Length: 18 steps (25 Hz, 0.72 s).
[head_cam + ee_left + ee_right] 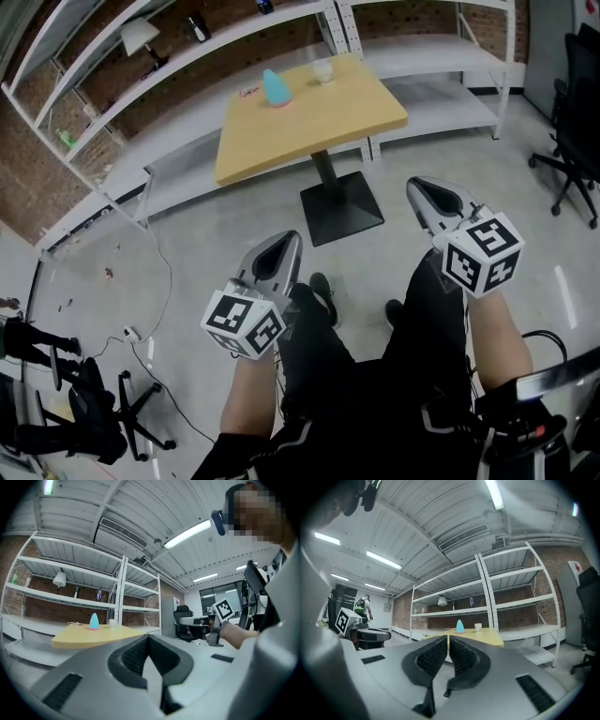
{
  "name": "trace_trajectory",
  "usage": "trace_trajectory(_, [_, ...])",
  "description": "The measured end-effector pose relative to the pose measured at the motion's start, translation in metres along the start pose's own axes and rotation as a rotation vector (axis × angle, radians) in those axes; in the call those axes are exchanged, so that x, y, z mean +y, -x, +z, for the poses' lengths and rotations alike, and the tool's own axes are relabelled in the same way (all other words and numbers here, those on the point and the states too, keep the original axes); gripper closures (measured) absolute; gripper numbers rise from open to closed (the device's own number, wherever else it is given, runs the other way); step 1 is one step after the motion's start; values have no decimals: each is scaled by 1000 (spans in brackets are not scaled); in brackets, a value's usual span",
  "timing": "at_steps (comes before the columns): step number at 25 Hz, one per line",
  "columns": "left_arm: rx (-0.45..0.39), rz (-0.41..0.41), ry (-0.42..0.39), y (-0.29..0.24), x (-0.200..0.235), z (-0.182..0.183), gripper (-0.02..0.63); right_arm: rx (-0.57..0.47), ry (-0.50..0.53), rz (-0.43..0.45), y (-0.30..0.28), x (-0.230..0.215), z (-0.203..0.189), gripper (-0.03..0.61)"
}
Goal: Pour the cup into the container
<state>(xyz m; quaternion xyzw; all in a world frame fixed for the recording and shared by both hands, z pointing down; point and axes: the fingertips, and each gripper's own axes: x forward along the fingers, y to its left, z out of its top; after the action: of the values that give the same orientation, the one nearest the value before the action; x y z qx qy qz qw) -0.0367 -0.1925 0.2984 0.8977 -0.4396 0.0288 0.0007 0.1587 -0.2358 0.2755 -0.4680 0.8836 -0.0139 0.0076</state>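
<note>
- Two claws show in the head view, both well short of the bench (366, 117). The left claw (281, 242) and the right claw (419, 187) are held over the floor ahead of the person's legs, and both point toward the bench. The cup (322, 70) stands upright near the far edge. The teal container (275, 88) stands just to its left, apart from it. By this view the right claw looks a little nearer the cup.
- Left claw view: the left claw (149, 637) has its pads pressed together at the tips with nothing between them. The bench (79, 639) lies ahead and off to the left of the line the claw points along. The container (94, 621) and the cup (112, 623) are small in the distance, and the cup is the closer of the two to that line. The other claw is in view at the right.
- Right claw view: the right claw (448, 639) is likewise closed and empty. The container (460, 626) sits almost straight ahead above the tips, with the cup (478, 627) slightly to its right. Both are far off on the bench (490, 634). I judge that reaching the cup calls for a long, level advance bearing slightly right, and the claw must spread before it gets there.
</note>
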Motion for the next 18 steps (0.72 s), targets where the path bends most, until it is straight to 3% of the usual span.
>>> trace_trajectory(12, [-27,-27,-12,-110,163,13,620,5,20,-31,-184,-54,8,572])
trace_trajectory(18, [-33,-42,-22,-167,239,22,620,4,28,-48,-269,-85,14,534])
